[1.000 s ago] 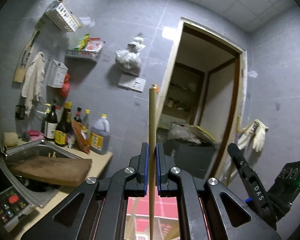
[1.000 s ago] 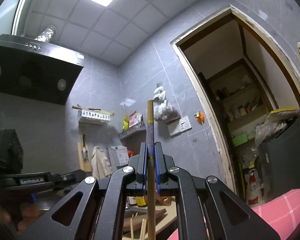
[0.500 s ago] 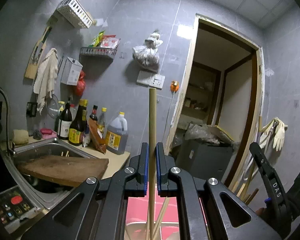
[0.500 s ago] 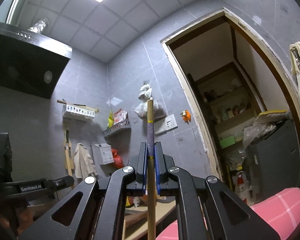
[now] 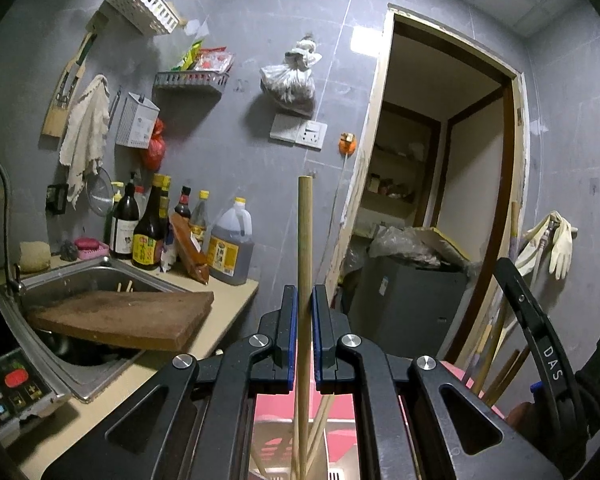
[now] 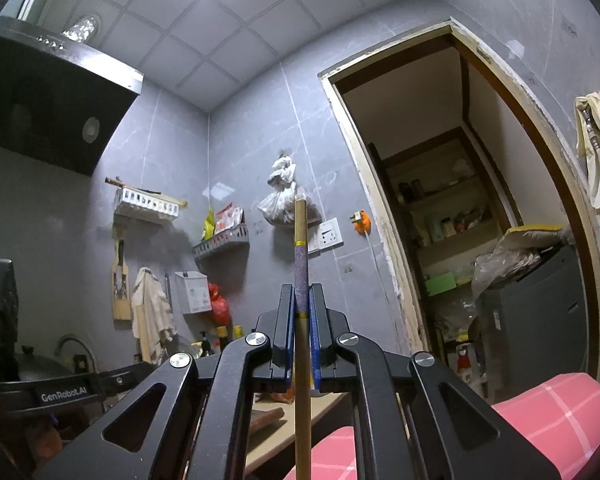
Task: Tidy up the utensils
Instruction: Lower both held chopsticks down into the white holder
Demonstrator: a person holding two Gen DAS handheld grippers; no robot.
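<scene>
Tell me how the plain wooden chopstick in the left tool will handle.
The chopstick is a thin, straight stick, so probably stiff and light. It looks round and smooth, so it may roll if laid down. The left tool grips it at one narrow spot, so it could pivot or slip.

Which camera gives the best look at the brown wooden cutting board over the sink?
The left wrist view: the brown wooden cutting board shows whole, lying across the steel sink. In the right wrist view only a sliver of it peeks out behind the black gripper frame.
</scene>
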